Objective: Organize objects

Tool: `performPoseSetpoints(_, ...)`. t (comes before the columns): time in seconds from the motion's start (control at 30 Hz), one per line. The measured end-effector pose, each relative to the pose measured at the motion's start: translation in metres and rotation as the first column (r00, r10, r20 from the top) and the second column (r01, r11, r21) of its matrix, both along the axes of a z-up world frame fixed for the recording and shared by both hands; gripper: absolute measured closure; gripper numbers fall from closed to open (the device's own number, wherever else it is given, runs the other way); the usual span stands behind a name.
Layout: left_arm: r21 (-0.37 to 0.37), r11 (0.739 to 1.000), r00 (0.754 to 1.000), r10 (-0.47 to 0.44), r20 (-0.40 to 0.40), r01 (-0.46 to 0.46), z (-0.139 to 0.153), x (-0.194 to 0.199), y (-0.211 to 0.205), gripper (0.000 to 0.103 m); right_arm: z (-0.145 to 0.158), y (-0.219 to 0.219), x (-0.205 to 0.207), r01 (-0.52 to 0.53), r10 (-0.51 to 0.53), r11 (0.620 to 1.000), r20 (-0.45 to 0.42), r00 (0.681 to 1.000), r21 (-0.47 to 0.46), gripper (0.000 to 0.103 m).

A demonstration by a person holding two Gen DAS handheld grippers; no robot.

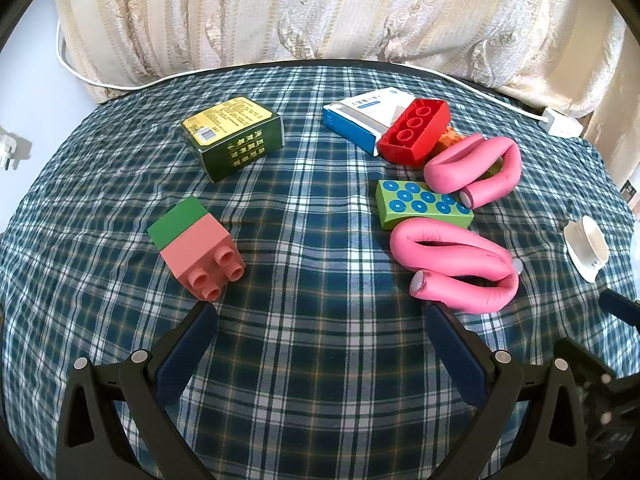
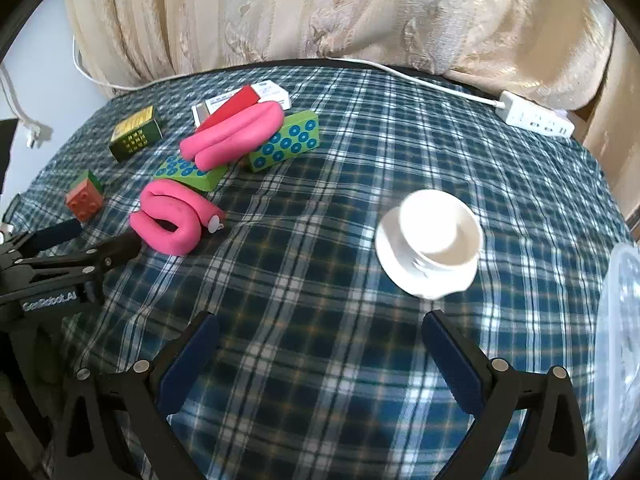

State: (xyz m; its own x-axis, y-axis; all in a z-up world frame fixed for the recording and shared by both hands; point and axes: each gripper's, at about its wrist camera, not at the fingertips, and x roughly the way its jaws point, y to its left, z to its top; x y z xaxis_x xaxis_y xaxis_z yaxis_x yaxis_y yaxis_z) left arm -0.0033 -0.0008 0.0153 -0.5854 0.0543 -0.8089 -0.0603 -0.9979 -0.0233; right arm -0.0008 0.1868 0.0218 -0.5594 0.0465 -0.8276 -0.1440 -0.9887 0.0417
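On the plaid-covered table (image 1: 320,216) lie a pink-and-green toy brick (image 1: 196,250), a dark green box (image 1: 234,136), a blue-and-white box (image 1: 360,118), a red brick (image 1: 414,130) on its side, a green dotted block (image 1: 422,204) and two folded pink foam rollers (image 1: 474,170) (image 1: 456,268). My left gripper (image 1: 318,316) hovers open over bare cloth between the pink brick and the near roller. My right gripper (image 2: 320,326) is open too, just short of a white cup on its saucer (image 2: 434,248). A second green dotted block (image 2: 286,140) shows in the right wrist view, and the left gripper (image 2: 92,240) appears at that view's left edge.
A cream curtain (image 1: 320,12) hangs behind the table. A white power strip (image 2: 536,114) with its cable lies at the far right edge. A clear plastic container (image 2: 620,344) stands at the right. An orange brick (image 1: 450,140) peeks from behind the red one.
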Motion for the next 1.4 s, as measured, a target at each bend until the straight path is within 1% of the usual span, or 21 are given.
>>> performPoseSetpoints(0.03, 0.006, 1.0, 1.0, -0.007, -0.002, 0.007, 0.0, 0.0, 0.0, 0.0, 0.0, 0.003, 0.003, 0.009, -0.009, 1.0, -0.006, 1.0, -0.011, 0.0)
performPoseSetpoints(0.1, 0.041, 0.999, 0.999, -0.03, -0.014, 0.031, 0.002, 0.001, -0.002, 0.0, 0.003, 0.012, 0.009, 0.039, -0.039, 0.999, -0.024, 0.999, -0.037, 0.001)
performPoseSetpoints(0.23, 0.085, 0.996, 0.999, -0.036, -0.031, 0.039, 0.005, 0.003, -0.006, 0.001, 0.012, 0.031, 0.012, 0.092, -0.095, 0.994, -0.047, 0.994, -0.062, 0.007)
performPoseSetpoints(0.33, 0.108, 0.993, 0.998, -0.039, -0.04, 0.043, 0.007, 0.005, -0.009, 0.005, 0.015, 0.044, 0.013, 0.131, -0.136, 0.988, -0.06, 0.989, -0.08, 0.013)
performPoseSetpoints(0.4, 0.132, 0.99, 0.998, -0.047, -0.049, 0.054, 0.009, 0.005, -0.013, 0.01, 0.016, 0.05, 0.01, 0.154, -0.16, 0.984, -0.06, 0.985, -0.088, 0.016)
performPoseSetpoints(0.47, 0.152, 0.987, 0.997, -0.046, -0.055, 0.054, 0.01, 0.005, -0.016, 0.013, 0.016, 0.053, 0.01, 0.163, -0.169, 0.983, -0.064, 0.983, -0.089, 0.02)
performPoseSetpoints(0.5, 0.16, 0.986, 0.998, -0.041, -0.057, 0.05, 0.011, 0.006, -0.019, 0.014, 0.016, 0.054, 0.008, 0.166, -0.173, 0.982, -0.069, 0.983, -0.086, 0.021)
performPoseSetpoints(0.67, 0.165, 0.986, 0.998, 0.006, -0.07, 0.005, 0.018, 0.01, -0.034, 0.018, 0.021, 0.054, 0.002, 0.166, -0.169, 0.985, -0.098, 0.981, -0.038, 0.024)
performPoseSetpoints(0.8, 0.145, 0.989, 0.995, 0.042, -0.092, -0.028, 0.026, 0.014, -0.044, 0.018, 0.02, 0.055, -0.004, 0.164, -0.166, 0.986, -0.107, 0.98, -0.025, 0.026)
performPoseSetpoints(0.87, 0.144, 0.989, 0.994, 0.055, -0.093, -0.041, 0.027, 0.015, -0.05, 0.018, 0.019, 0.056, -0.006, 0.161, -0.163, 0.987, -0.106, 0.981, -0.026, 0.028)
performPoseSetpoints(0.97, 0.146, 0.988, 0.993, 0.067, -0.095, -0.053, 0.029, 0.018, -0.057, 0.018, 0.017, 0.056, -0.009, 0.16, -0.162, 0.987, -0.112, 0.98, -0.025, 0.028)
performPoseSetpoints(1.07, 0.151, 0.988, 0.993, 0.056, -0.102, -0.041, 0.033, 0.024, -0.06, 0.018, 0.017, 0.056, -0.009, 0.161, -0.162, 0.987, -0.119, 0.98, -0.016, 0.028)
performPoseSetpoints(1.23, 0.129, 0.991, 0.989, 0.053, -0.141, -0.034, 0.044, 0.034, -0.065, 0.018, 0.015, 0.059, -0.01, 0.168, -0.17, 0.985, -0.122, 0.978, -0.028, 0.028)
performPoseSetpoints(1.33, 0.122, 0.99, 0.983, 0.095, -0.156, -0.076, 0.049, 0.03, -0.077, 0.018, 0.015, 0.061, -0.01, 0.172, -0.175, 0.984, -0.126, 0.976, -0.038, 0.028)
performPoseSetpoints(1.4, 0.119, 0.987, 0.981, 0.126, -0.144, -0.109, 0.047, 0.023, -0.083, 0.018, 0.015, 0.06, -0.011, 0.173, -0.177, 0.984, -0.128, 0.976, -0.04, 0.028)
